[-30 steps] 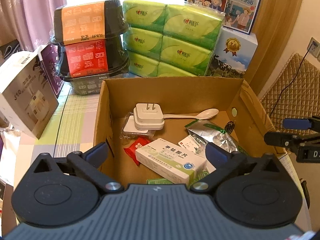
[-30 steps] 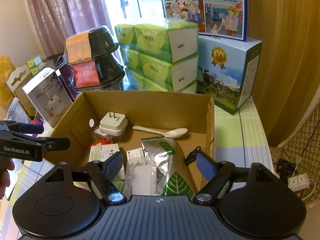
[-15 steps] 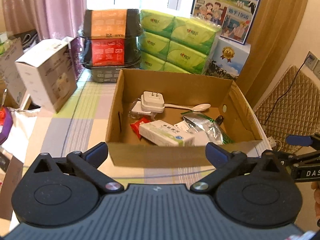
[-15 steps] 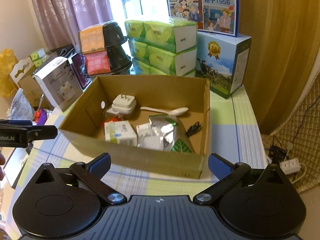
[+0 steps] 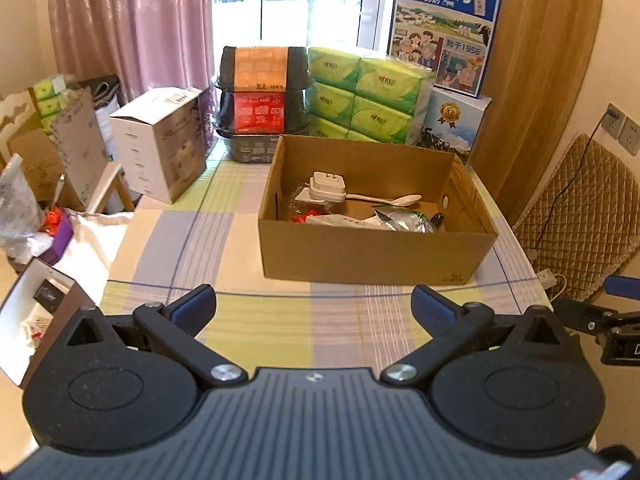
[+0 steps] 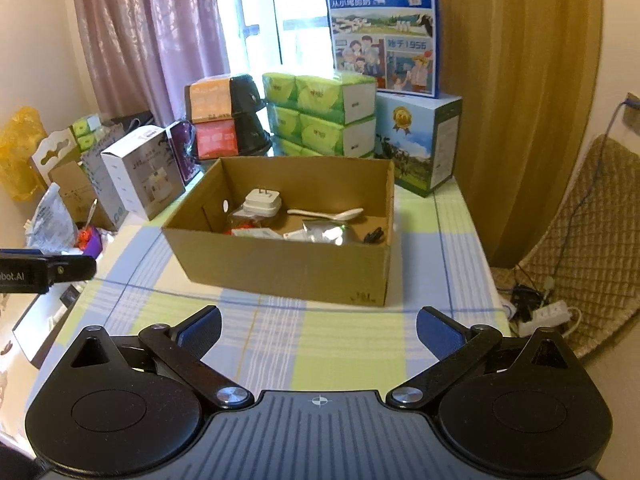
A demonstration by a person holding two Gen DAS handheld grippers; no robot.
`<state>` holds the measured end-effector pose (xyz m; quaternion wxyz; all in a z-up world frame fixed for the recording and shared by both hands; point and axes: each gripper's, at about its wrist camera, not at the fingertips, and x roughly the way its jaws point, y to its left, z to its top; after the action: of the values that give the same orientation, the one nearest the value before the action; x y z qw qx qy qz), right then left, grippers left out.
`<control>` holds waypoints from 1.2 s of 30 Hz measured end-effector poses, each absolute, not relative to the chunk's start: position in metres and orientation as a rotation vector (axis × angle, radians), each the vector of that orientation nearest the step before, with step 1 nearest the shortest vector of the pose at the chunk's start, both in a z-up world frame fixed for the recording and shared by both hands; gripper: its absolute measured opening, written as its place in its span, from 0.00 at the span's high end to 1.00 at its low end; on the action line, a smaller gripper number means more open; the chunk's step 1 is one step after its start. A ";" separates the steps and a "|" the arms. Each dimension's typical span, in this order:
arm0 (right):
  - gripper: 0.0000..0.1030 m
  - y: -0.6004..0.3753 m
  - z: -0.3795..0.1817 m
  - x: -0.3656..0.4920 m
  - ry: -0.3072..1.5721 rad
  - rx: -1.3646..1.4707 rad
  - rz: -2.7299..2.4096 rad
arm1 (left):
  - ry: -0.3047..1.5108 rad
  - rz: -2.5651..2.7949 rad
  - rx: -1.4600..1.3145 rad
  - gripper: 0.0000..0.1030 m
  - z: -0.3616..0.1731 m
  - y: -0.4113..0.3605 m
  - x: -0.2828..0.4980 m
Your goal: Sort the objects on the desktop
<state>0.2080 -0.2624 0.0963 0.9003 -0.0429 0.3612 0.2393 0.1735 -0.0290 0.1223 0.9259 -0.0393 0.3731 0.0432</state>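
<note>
The left tongs (image 5: 314,306) and right tongs (image 6: 318,326) are both spread wide and hold nothing. They hang over the bare checked cloth surface (image 6: 320,340). Just ahead sits the brown cardboard box (image 5: 372,248), with the white plug (image 5: 327,187), pale plastic spoon (image 5: 394,200) and silver foil bag (image 5: 404,222) inside, so the sorting looks done.

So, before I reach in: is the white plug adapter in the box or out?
In: white plug adapter sits inside the cardboard box.

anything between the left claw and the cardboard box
Nothing: in the left wrist view only bare checked tablecloth separates the open left claw from the cardboard box.
</note>
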 end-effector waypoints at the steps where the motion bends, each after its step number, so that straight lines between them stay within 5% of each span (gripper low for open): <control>1: 0.02 -0.266 0.097 0.200 0.744 -0.084 0.491 | 0.757 0.094 -0.079 0.01 0.124 -0.031 0.165; 36: 0.02 -0.340 0.118 0.046 0.677 -0.045 0.452 | 0.693 0.124 -0.081 0.01 0.124 -0.092 0.007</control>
<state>0.0463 -0.3399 0.1180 0.9180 -0.0221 0.3294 0.2199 0.0074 -0.0925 0.1240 0.9378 -0.0395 0.3395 0.0608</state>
